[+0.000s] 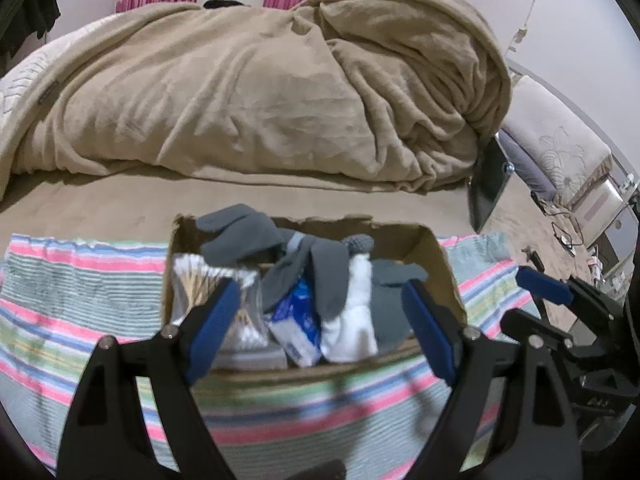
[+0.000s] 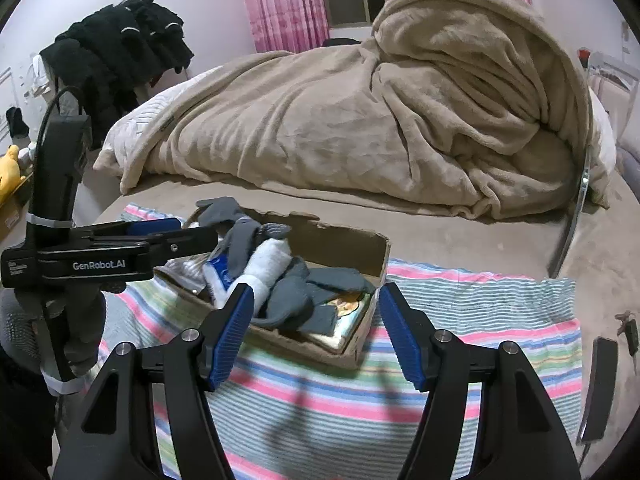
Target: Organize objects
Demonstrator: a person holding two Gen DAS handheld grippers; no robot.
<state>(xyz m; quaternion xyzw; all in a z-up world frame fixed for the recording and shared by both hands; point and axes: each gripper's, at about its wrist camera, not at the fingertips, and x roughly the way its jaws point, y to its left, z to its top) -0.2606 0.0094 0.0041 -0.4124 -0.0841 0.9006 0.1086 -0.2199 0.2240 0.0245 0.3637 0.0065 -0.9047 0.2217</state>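
An open cardboard box (image 1: pixel 434 254) (image 2: pixel 376 256) sits on a striped towel (image 1: pixel 80 280) (image 2: pixel 480 304) on the bed. It holds grey socks (image 1: pixel 240 236) (image 2: pixel 296 292), a white sock (image 1: pixel 360 304) (image 2: pixel 268 260), a blue-and-white packet (image 1: pixel 296 320) and a clear bag of sticks (image 1: pixel 200 280). My left gripper (image 1: pixel 320 320) is open and empty, just in front of the box. It shows side-on in the right wrist view (image 2: pixel 176 232). My right gripper (image 2: pixel 316 332) is open and empty over the box's near corner. It shows at the right edge of the left wrist view (image 1: pixel 540 284).
A rumpled beige blanket (image 1: pixel 260 92) (image 2: pixel 360 120) fills the bed behind the box. A dark phone-like object (image 2: pixel 600 380) and keys (image 2: pixel 628 328) lie right of the towel. Black clothes (image 2: pixel 120 40) hang at the far left.
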